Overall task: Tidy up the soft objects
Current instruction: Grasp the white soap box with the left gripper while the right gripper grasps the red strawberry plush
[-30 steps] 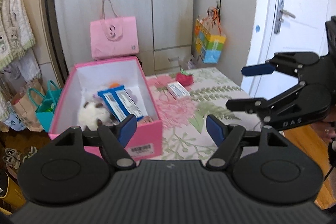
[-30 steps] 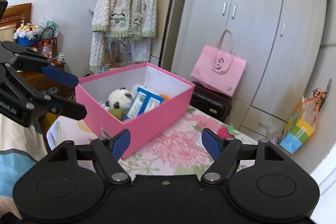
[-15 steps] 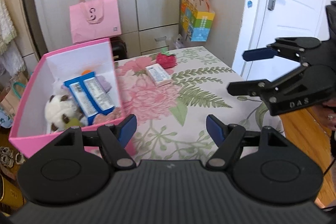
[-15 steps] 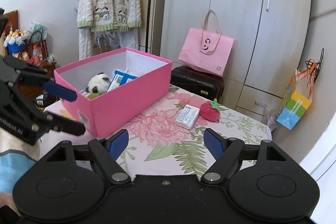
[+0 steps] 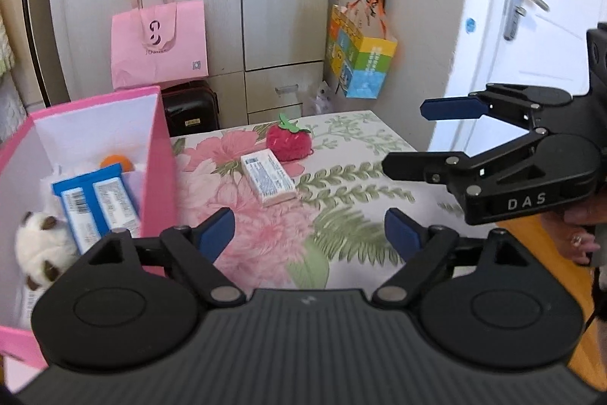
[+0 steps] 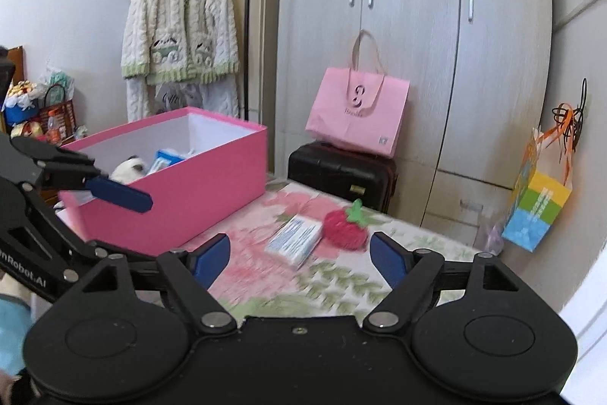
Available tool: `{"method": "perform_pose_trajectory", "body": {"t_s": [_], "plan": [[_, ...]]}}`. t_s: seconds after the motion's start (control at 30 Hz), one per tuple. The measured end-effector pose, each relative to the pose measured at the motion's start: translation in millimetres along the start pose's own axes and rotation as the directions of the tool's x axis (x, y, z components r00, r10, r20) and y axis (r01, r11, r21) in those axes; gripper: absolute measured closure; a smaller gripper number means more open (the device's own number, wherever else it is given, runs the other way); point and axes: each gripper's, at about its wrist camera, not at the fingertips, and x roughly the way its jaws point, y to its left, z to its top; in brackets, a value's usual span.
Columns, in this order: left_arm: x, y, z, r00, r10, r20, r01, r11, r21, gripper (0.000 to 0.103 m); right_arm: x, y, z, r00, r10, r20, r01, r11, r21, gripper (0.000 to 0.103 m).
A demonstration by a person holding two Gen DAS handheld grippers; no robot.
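Since a second ago both views have swung off the pink box (image 5: pixel 159 154) and onto the open part of the desk (image 5: pixel 341 177), so the strawberry plush (image 5: pixel 288 142) and the white tissue pack (image 5: pixel 268 179) now sit pretty much centre frame instead of the box. The box has drifted to the left edge of the left wrist view. My read: the loading pass is finished for now and the next pickup is being lined up, most likely one of those two leftovers.

Left claw (image 5: pixel 309 234) has its blue pads wide apart, nothing between them. Right claw (image 6: pixel 299 255) is the same, spread and empty; you can also see it from the side in the left view, hovering over the far right edge of the desk.

The two leftovers lie on the floral cloth, touching or very nearly, well apart from both claws and just beside the box's right wall.

Stuff-wise: the strawberry looks like a knobbly crocheted or chenille ball with a flat green felt-ish leaf, so it should squish easily. The tissue pack is a soft rectangular brick in slick plastic wrap, probably a bit slippery. The box is stiff card, glossy pink outside, white inside, already holding a fluffy white-and-brown plush (image 5: pixel 38 249), a blue-edged tissue pack (image 5: pixel 96 202) and something orange (image 5: pixel 115 162).
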Motion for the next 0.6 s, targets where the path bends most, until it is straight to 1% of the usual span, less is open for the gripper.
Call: {"method": "perform_pose_trajectory", "body": {"t_s": [0.13, 0.2, 0.27, 0.4, 0.53, 0.6], "plan": [[29, -1, 3, 1.0, 0.005, 0.004, -0.005, 1.0, -0.028, 0.014, 23, -28, 1, 0.998, 0.061, 0.006, -0.061, 0.998, 0.025, 0.018], [45, -4, 2, 0.999, 0.019, 0.026, -0.018, 0.999, -0.033, 0.014, 34, -39, 3, 0.996, 0.094, 0.01, -0.094, 0.995, 0.019, 0.017], [64, -4, 1, 0.997, 0.04, 0.062, -0.037, 0.998, -0.055, 0.014, 47, -51, 5, 0.994, 0.109, 0.002, -0.109, 0.993, 0.049, 0.017], [100, 0, 3, 0.994, 0.078, 0.071, -0.07, 0.991, -0.112, 0.014, 79, -73, 6, 0.985, 0.174, -0.022, -0.171, 0.979, 0.111, 0.017], [133, 3, 12, 0.988, 0.15, 0.029, -0.146, 0.983, -0.115, 0.016, 116, -87, 3, 0.976, 0.206, -0.069, -0.192, 0.966, 0.171, 0.018], [145, 8, 15, 0.985, 0.173, 0.007, -0.171, 0.976, -0.132, 0.017, 133, -90, 1, 0.976, 0.202, -0.085, -0.185, 0.967, 0.177, 0.018]]}}
